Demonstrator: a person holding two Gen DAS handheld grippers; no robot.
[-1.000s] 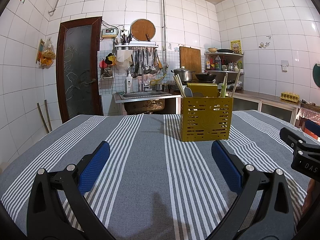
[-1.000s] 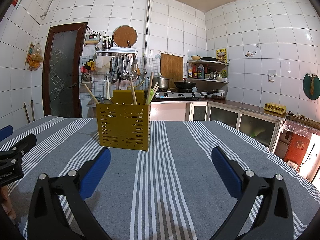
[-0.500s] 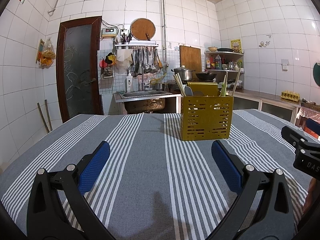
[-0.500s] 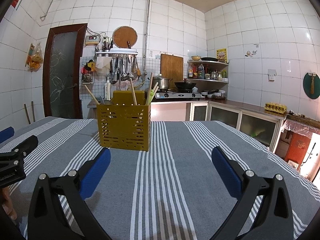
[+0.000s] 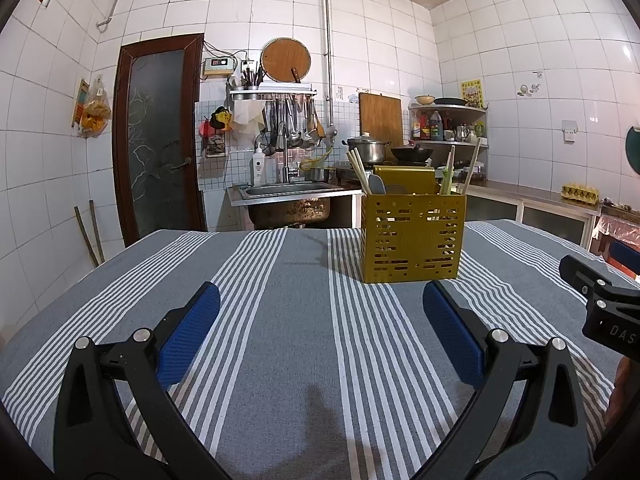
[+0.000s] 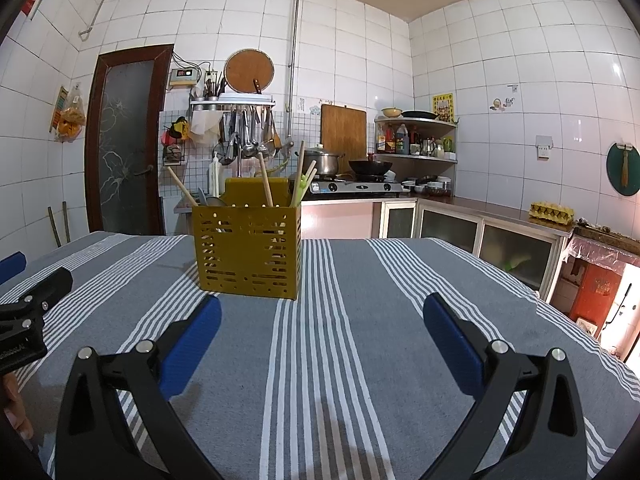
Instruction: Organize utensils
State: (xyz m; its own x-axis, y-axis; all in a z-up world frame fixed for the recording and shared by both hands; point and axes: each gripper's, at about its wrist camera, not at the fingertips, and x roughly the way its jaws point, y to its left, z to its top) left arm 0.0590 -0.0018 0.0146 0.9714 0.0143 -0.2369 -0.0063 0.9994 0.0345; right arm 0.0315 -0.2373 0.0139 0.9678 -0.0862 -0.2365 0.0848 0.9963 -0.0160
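A yellow perforated utensil holder (image 5: 412, 238) stands upright on the striped table, ahead and to the right in the left wrist view. The same holder (image 6: 247, 250) sits ahead and to the left in the right wrist view. Wooden chopsticks (image 5: 358, 170), a grey spoon (image 5: 376, 184) and a green utensil (image 6: 302, 188) stick out of its top. My left gripper (image 5: 321, 314) is open over bare cloth, well short of the holder. My right gripper (image 6: 321, 316) is also open with nothing between its blue pads.
The grey and white striped tablecloth (image 5: 280, 320) covers the whole table. The right gripper's body (image 5: 600, 304) shows at the right edge of the left wrist view. Behind the table are a sink (image 5: 288, 200), a stove (image 6: 356, 186) and low cabinets (image 6: 480, 236).
Both views have tilted or lifted very slightly, so the holder sits a touch higher in frame. Both grippers stay open.
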